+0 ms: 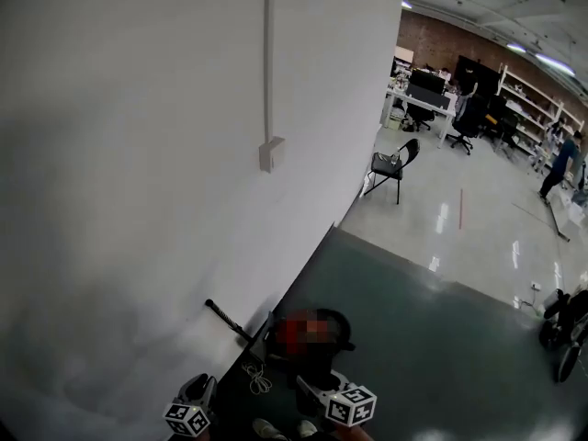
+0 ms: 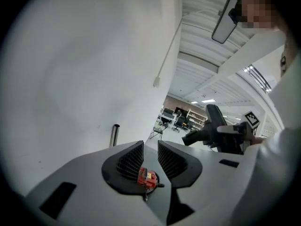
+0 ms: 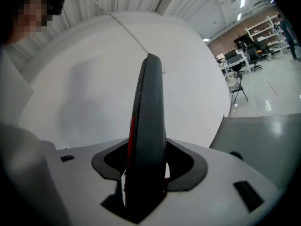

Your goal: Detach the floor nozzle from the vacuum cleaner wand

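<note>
My right gripper [image 3: 148, 157] is shut on the floor nozzle [image 3: 148, 121], a flat dark grey piece with a red edge that stands upright between the jaws. In the left gripper view the same nozzle [image 2: 214, 119] shows in the right gripper [image 2: 230, 135], apart from the wand. The wand's bare metal tube end [image 2: 115, 134] stands by the white wall, just left of my left gripper [image 2: 150, 147], whose jaws are shut with nothing between them. In the head view the dark wand [image 1: 230, 321] slants near the wall, with the left gripper [image 1: 204, 391] and right gripper [image 1: 312, 389] at the bottom edge.
The white wall [image 1: 138, 154] with a conduit box [image 1: 270, 152] fills the left. A loose cable [image 1: 259, 379] lies on the dark floor mat [image 1: 423, 338]. A folding chair [image 1: 390, 165], desks [image 1: 427, 99], a person [image 1: 562, 159] and a black object [image 1: 565, 324] stand farther off.
</note>
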Motion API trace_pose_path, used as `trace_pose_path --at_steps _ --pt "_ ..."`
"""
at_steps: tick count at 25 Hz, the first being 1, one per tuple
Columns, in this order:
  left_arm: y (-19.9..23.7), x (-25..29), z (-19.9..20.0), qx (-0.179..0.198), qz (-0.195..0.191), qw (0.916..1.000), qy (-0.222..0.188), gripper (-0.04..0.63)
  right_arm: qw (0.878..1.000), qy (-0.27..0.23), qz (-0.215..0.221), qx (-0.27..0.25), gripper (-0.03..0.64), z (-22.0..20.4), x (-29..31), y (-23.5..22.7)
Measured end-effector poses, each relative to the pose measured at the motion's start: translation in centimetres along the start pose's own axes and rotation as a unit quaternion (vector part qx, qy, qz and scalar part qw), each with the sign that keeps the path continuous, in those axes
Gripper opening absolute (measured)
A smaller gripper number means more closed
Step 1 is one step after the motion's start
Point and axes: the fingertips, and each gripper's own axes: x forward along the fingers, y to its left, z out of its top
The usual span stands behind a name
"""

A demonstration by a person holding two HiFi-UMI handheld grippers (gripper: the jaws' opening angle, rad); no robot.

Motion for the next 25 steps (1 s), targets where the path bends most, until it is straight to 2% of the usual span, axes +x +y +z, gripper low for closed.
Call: trace_pose_path --at_steps 3,7,12,20,25 --pt "-1.7 -0.5 -0.5 0.009 0.010 0.9999 0.006 0.095 0.999 0.023 0.005 -0.022 0.227 -1.4 -2.8 -2.3" --pt "-3.1 -1.7 -3.1 0.020 0.031 0.9992 0.012 0.095 0.999 0.032 0.003 -0.037 0.227 -1.5 -5.3 -7.1" --pt "-2.7 -0.8 -5.0 0.011 0.058 0.9982 0.002 0.095 0.997 0.043 -0.001 -0.056 0.228 -0.8 -4.5 -12.1" --pt "-1.5 1.2 -7.9 0.022 0.073 0.9970 0.013 0.095 0.995 0.080 0.012 -0.064 0.227 -2.7 -0.9 -14.2" --pt "-1.0 2.8 -9.9 0.014 0.074 0.9970 0.020 0.095 0.991 0.104 0.015 -0.078 0.227 -4.8 1.1 -14.1"
